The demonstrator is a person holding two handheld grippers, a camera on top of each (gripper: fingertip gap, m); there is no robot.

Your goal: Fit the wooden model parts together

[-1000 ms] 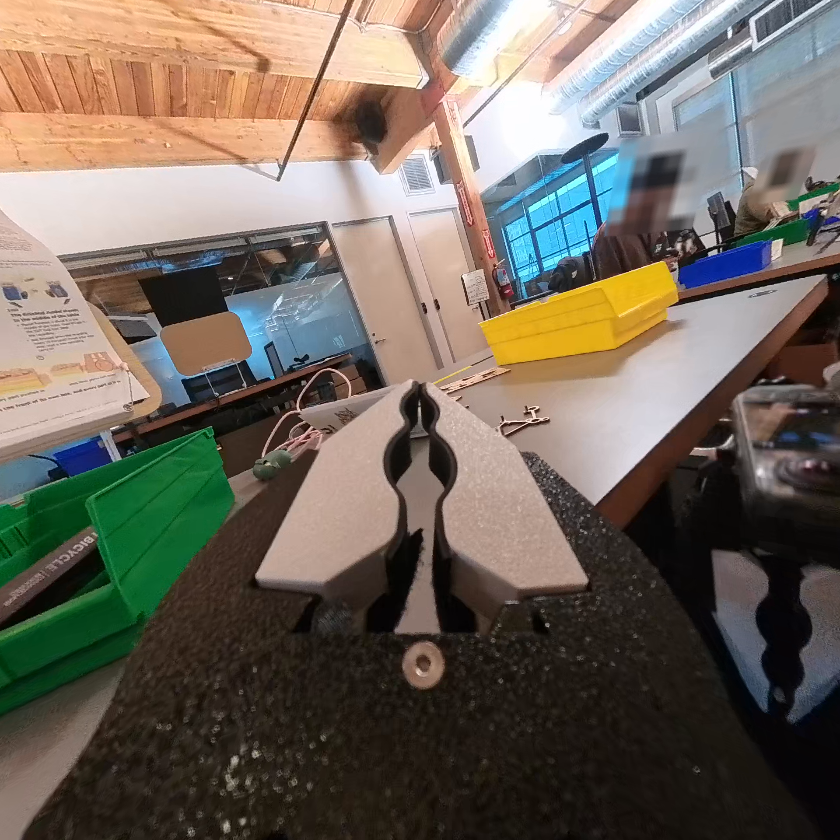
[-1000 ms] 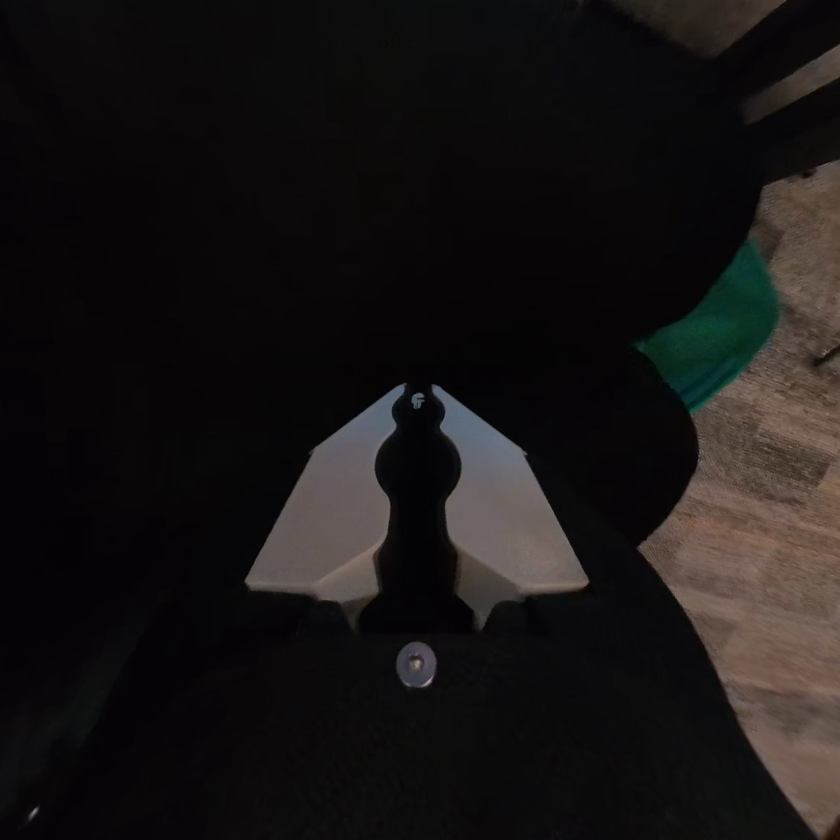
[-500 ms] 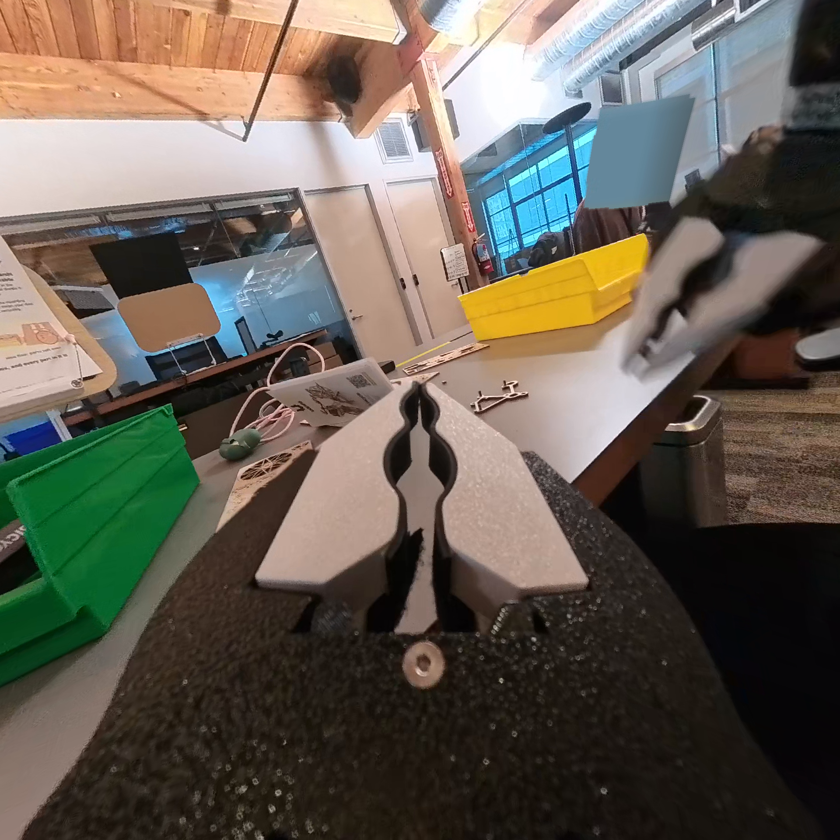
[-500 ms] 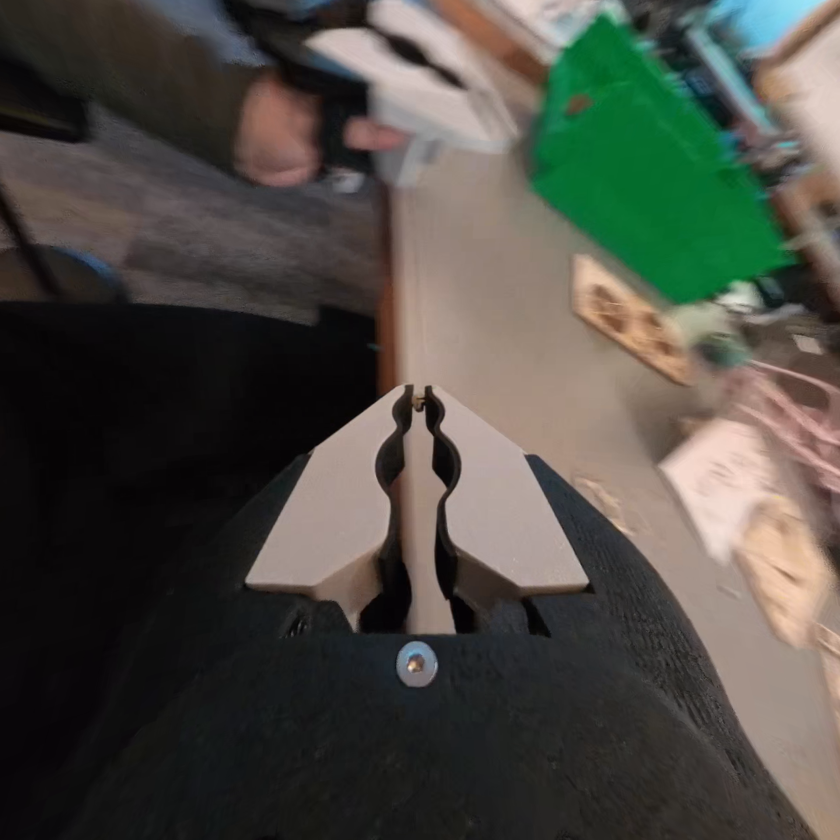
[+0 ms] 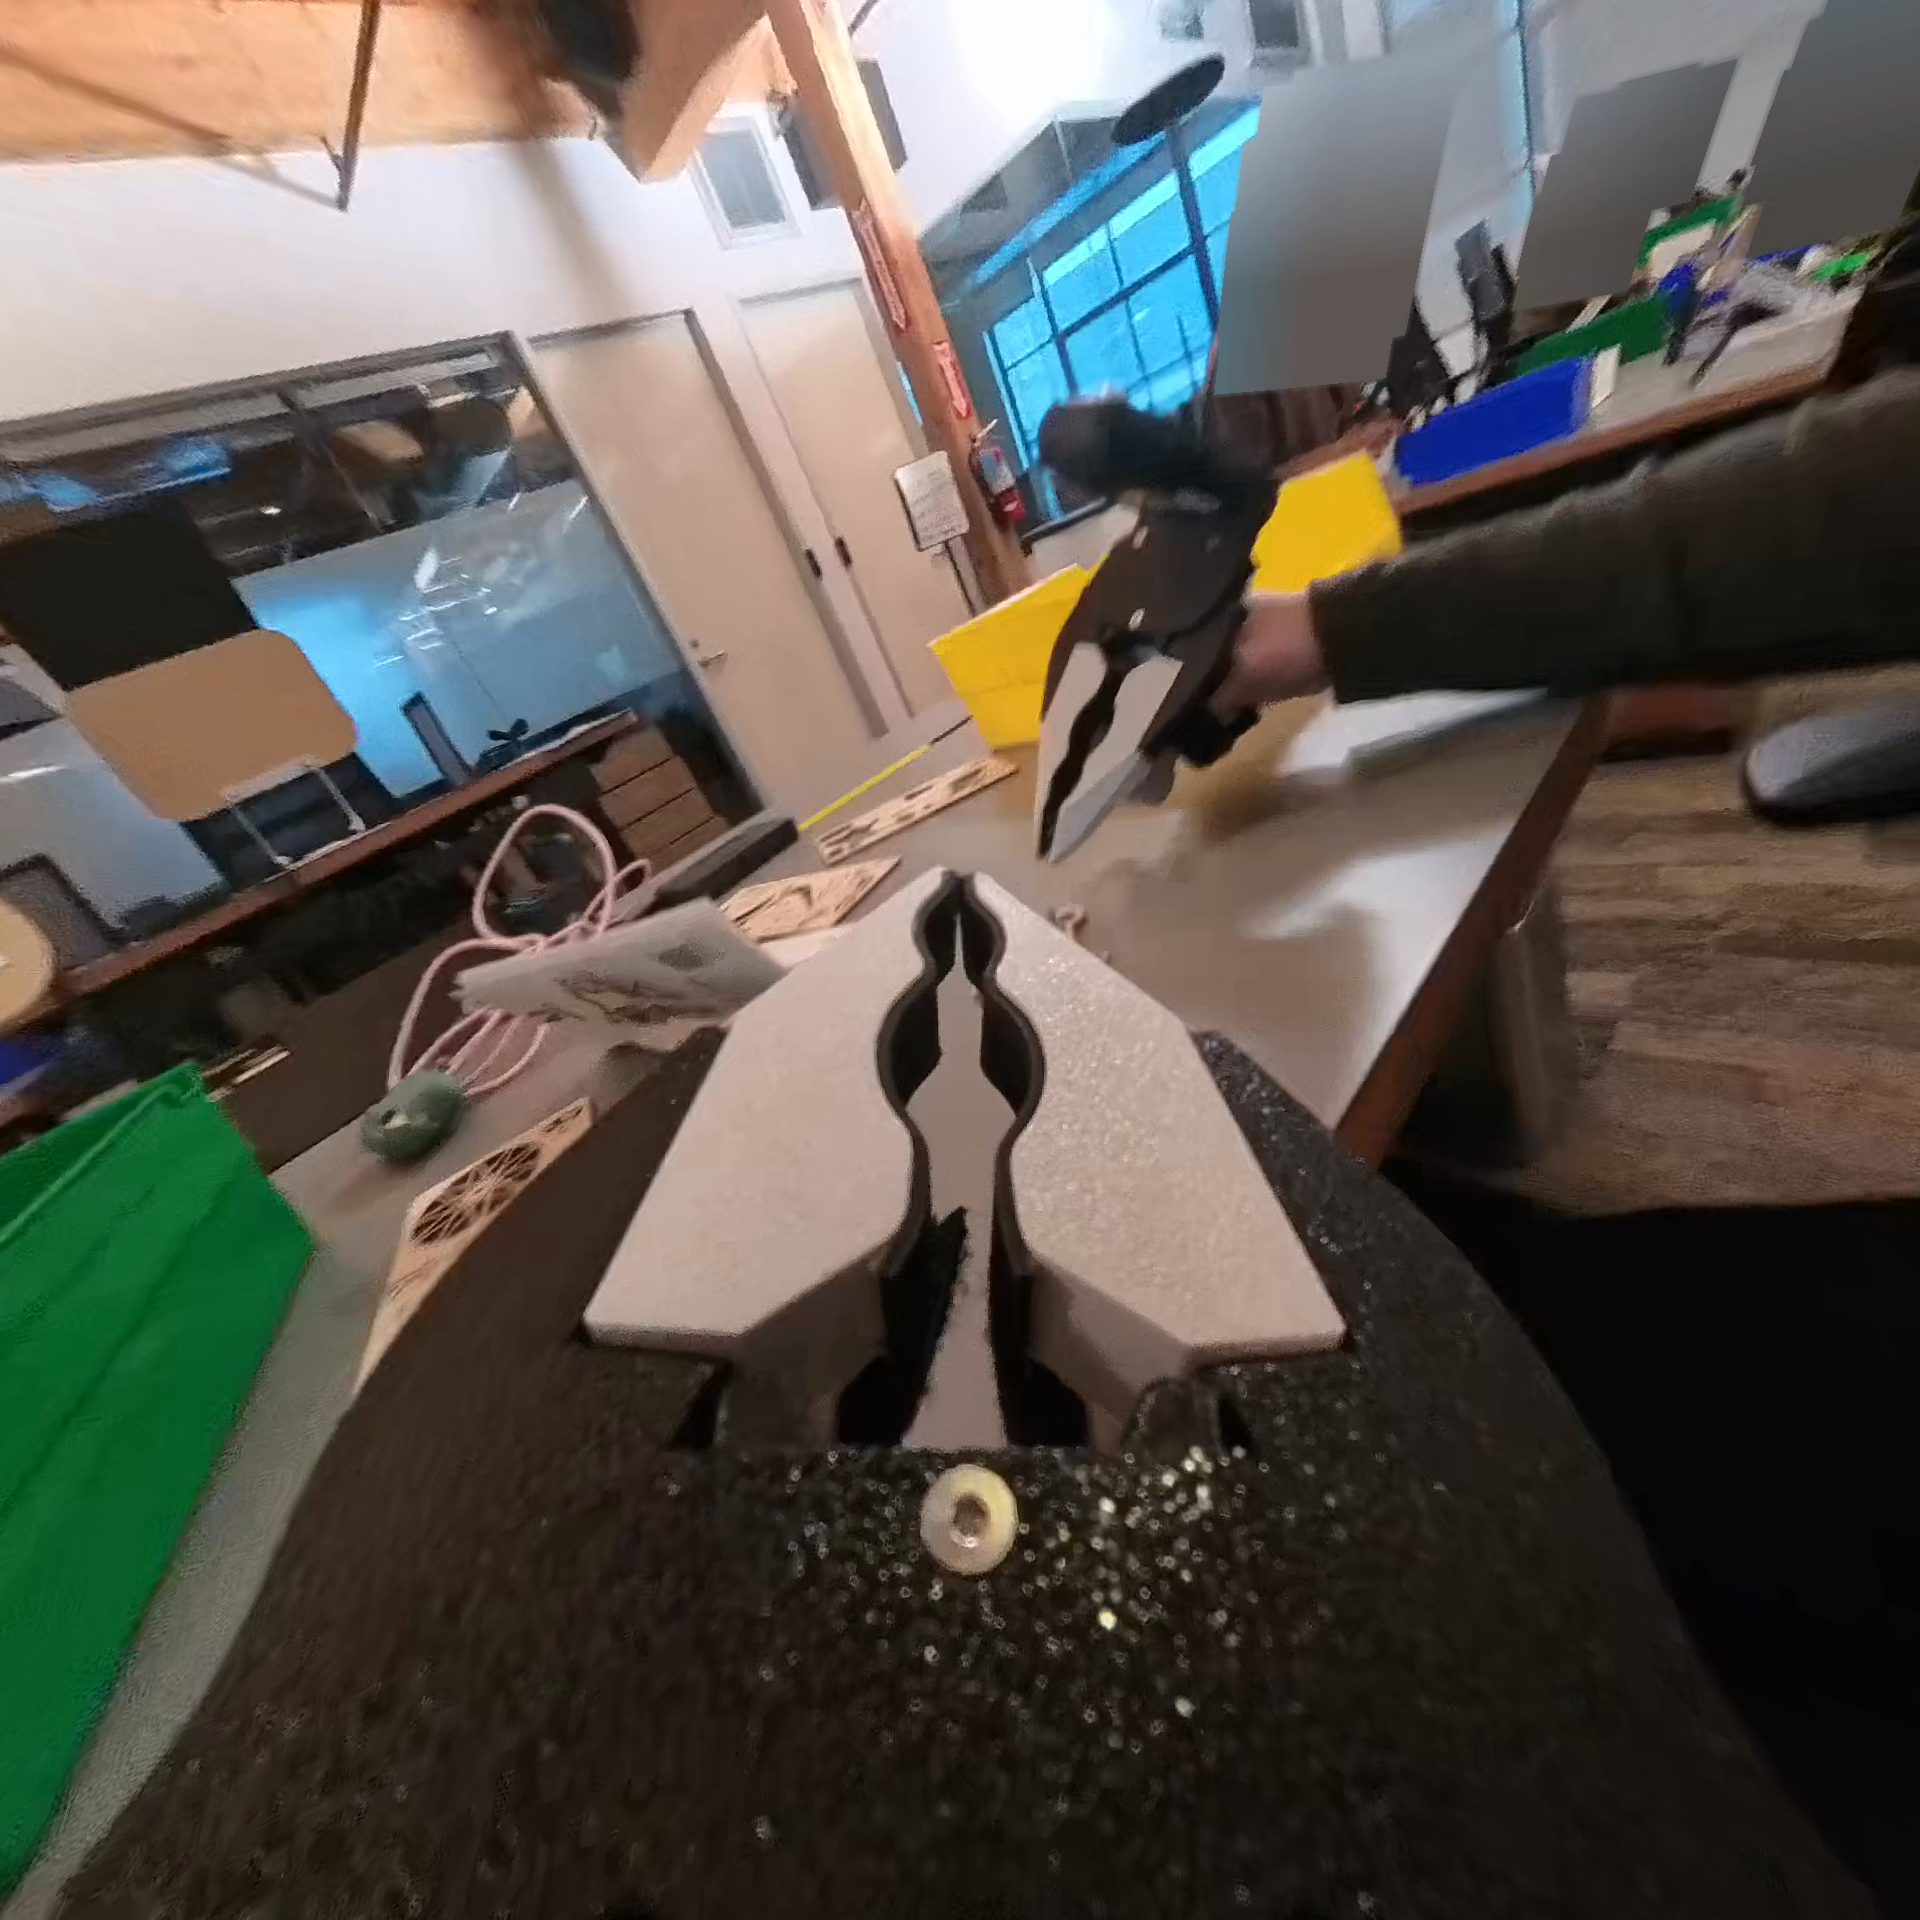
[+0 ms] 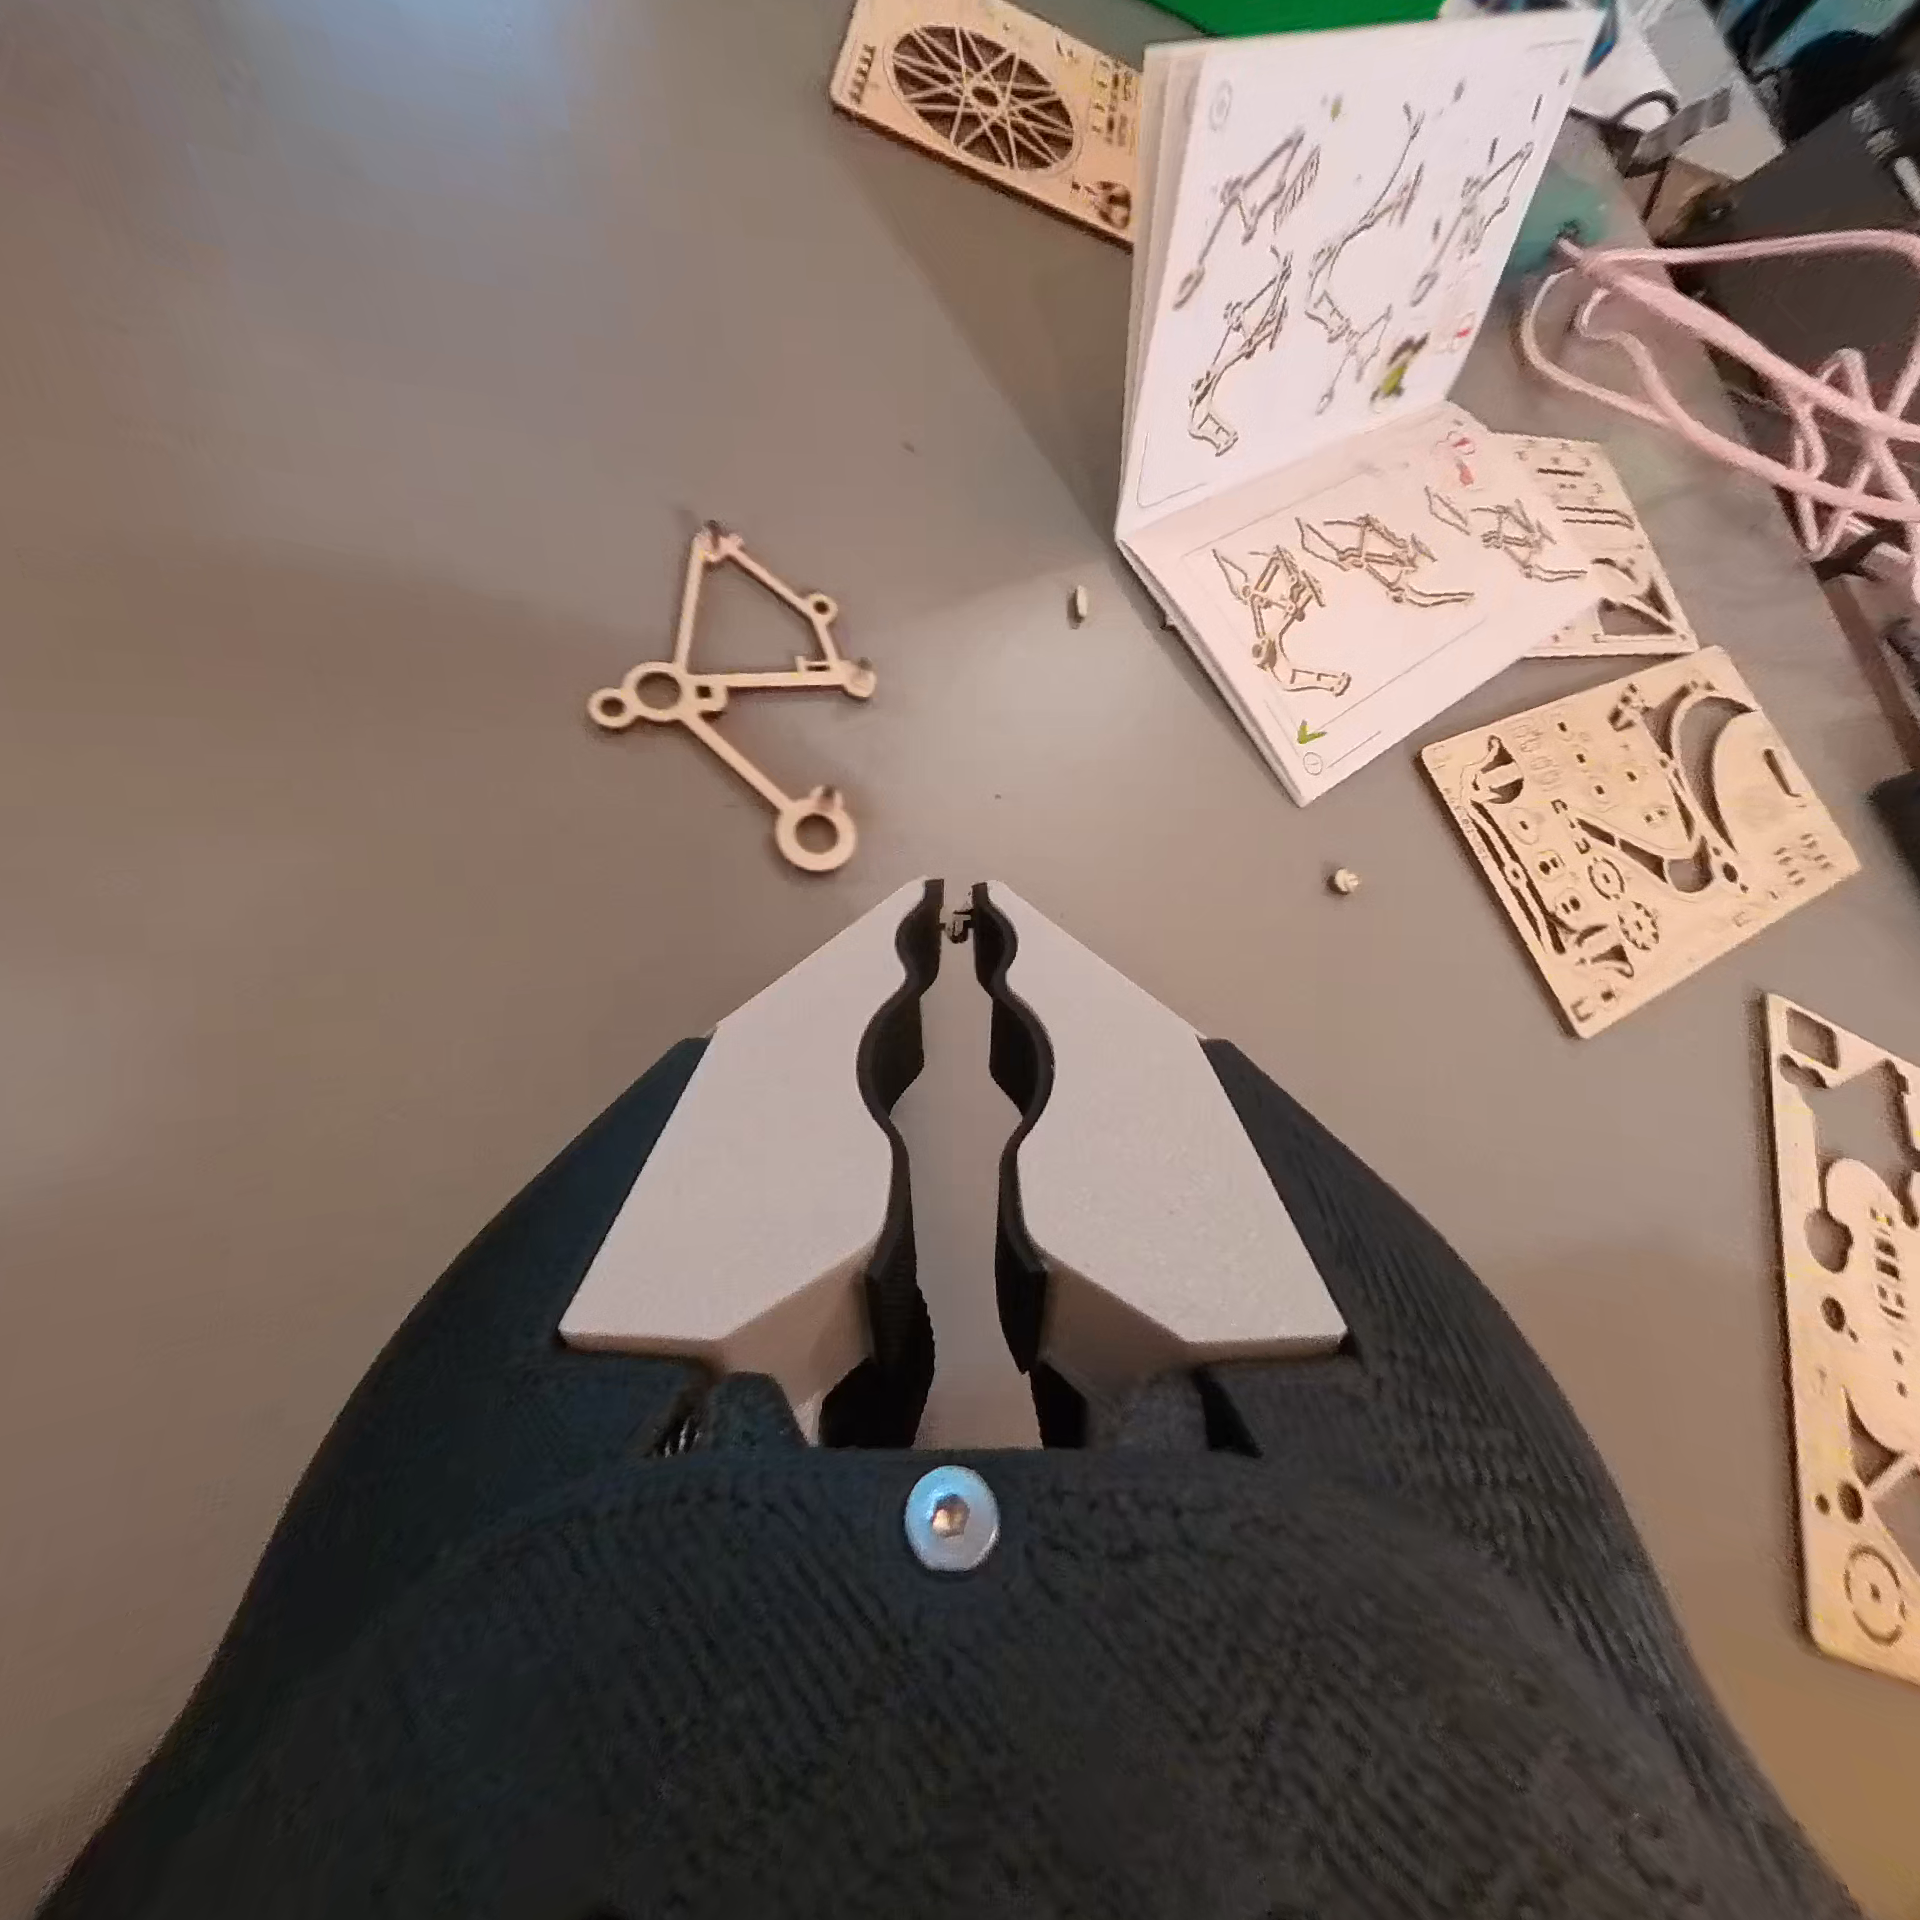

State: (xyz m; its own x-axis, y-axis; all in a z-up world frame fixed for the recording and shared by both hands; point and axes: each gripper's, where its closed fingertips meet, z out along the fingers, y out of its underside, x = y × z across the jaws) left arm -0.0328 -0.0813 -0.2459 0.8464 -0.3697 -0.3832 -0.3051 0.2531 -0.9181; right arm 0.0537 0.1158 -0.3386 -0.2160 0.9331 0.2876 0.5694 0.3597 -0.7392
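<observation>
So the right gripper [image 6: 954,902] is hanging over the grey desk [image 6: 312,416] with its tips pinched on a tiny wooden peg [image 6: 958,923]; it's really small, so hard to say more about it. Just ahead of the tips and a bit to the left lies the wooden frame piece [image 6: 727,686], a flat triangle with rings at its ends. Off to the right of the tips sits another loose peg [image 6: 1343,881], and a third one [image 6: 1078,603] lies farther ahead next to the open instruction booklet [image 6: 1340,395]. Further right are the laser-cut wooden sheets [image 6: 1631,831], and far ahead, left of the booklet, is one with a spoked wheel [image 6: 987,94]. A tangle of pink cord [image 6: 1766,395] sits at the far right.

Left gripper [image 5: 957,891] is closed all the way, nothing in it. From its side the right gripper shows up ahead and to the right, pointing down at the desk, with a green bin [image 5: 125,1351] off to the left and a yellow bin [image 5: 997,665] beyond.
</observation>
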